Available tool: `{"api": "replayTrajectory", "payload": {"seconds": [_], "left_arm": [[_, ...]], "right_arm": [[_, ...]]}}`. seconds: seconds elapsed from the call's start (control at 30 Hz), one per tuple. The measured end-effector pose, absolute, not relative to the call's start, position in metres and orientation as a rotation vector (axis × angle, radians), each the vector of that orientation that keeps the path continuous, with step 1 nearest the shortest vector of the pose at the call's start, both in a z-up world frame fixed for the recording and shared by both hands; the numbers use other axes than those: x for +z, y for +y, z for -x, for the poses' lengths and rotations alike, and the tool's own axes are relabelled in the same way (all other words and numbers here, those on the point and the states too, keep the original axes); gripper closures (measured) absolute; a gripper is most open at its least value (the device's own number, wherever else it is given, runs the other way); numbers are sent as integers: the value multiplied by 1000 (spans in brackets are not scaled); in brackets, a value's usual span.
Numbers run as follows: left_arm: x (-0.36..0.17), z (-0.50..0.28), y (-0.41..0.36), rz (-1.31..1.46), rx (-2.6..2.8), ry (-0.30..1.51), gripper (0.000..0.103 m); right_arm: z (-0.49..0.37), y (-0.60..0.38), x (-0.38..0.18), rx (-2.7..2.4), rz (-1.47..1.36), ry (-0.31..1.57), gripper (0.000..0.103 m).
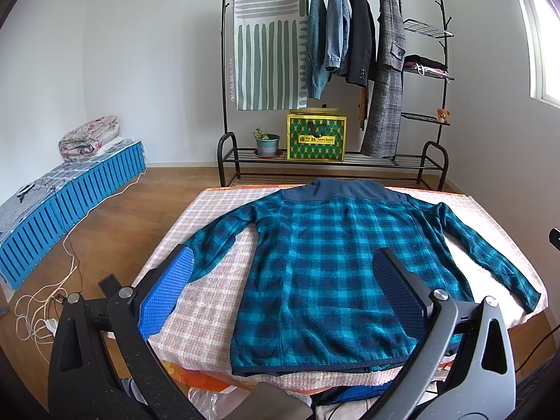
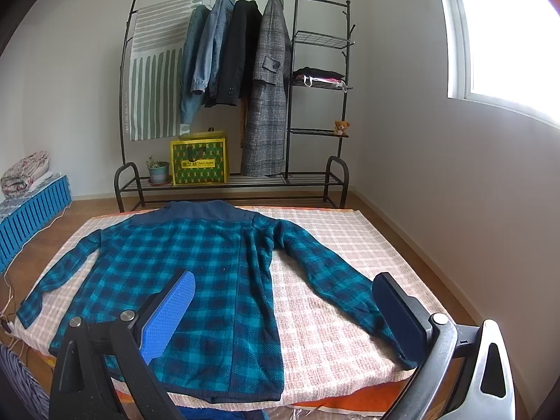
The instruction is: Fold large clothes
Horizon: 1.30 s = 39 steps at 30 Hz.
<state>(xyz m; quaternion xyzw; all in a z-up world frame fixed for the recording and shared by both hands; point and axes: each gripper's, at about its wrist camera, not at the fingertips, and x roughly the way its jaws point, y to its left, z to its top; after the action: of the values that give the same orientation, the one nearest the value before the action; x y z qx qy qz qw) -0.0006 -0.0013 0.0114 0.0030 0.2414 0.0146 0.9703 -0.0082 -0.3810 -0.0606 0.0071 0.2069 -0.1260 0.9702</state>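
Observation:
A blue and teal plaid jacket point(image 1: 325, 262) point(image 2: 196, 273) with a navy collar lies flat, back up, on a checked pink cloth over the table point(image 1: 210, 245) point(image 2: 332, 262). Both sleeves are spread outward. My left gripper point(image 1: 283, 276) hovers open above the jacket's lower left part, its blue pads point(image 1: 164, 294) wide apart. My right gripper point(image 2: 283, 297) is open above the lower right part; its right pad point(image 2: 399, 315) hangs over the right sleeve's cuff. Neither holds anything.
A black clothes rack point(image 1: 336, 80) point(image 2: 238, 87) with hung coats, a yellow-green box point(image 1: 316, 138) and a potted plant point(image 1: 267, 143) stands behind the table. A blue low bed point(image 1: 70, 196) lies at the left, with cables point(image 1: 45, 297) on the wooden floor. A window point(image 2: 507, 35) is at right.

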Motion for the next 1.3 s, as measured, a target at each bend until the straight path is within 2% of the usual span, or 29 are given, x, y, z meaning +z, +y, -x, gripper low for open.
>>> {"api": "replayTrajectory", "payload": {"seconds": [1.3], "left_arm": [[9, 1, 0, -2, 29, 486, 0]], "right_arm": [[9, -379, -58, -255, -18, 415, 1]]}}
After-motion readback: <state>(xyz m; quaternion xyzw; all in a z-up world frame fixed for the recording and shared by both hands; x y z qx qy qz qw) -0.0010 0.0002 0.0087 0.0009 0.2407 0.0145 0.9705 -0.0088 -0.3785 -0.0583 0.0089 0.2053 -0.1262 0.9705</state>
